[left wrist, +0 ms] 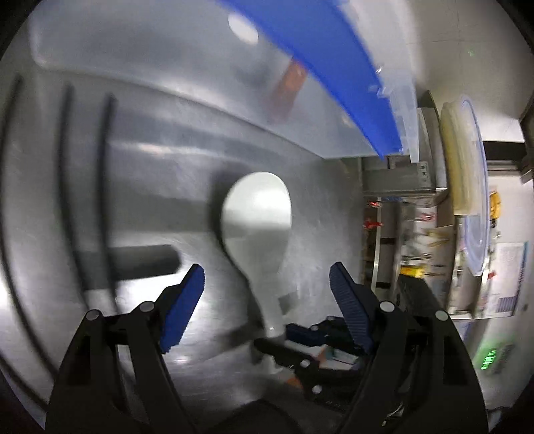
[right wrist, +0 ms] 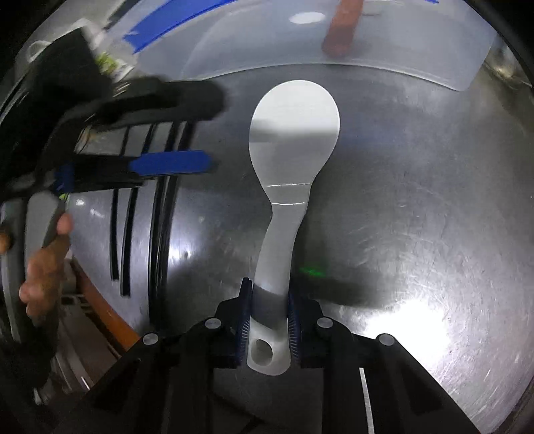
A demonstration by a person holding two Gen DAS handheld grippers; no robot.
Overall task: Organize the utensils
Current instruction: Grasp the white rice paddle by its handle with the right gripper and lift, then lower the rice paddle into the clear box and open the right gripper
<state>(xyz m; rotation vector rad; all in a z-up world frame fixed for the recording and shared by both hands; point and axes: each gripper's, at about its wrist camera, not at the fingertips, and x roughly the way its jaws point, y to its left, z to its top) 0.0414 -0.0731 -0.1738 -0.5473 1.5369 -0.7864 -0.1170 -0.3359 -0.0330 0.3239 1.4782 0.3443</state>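
Note:
A white plastic rice paddle lies over the steel table, blade pointing away. My right gripper is shut on its handle, the blue pads pressing both sides just above the hanging hole. In the left wrist view the same paddle lies between and ahead of my left gripper, whose blue pads stand wide open and clear of it. The right gripper shows low in that view, at the paddle's handle end. The left gripper appears at the left of the right wrist view, held by a hand.
A clear plastic bin with a blue rim stands beyond the paddle, an orange-red utensil inside it. Black strips lie on the steel table to the left. Shelves with containers fill the right.

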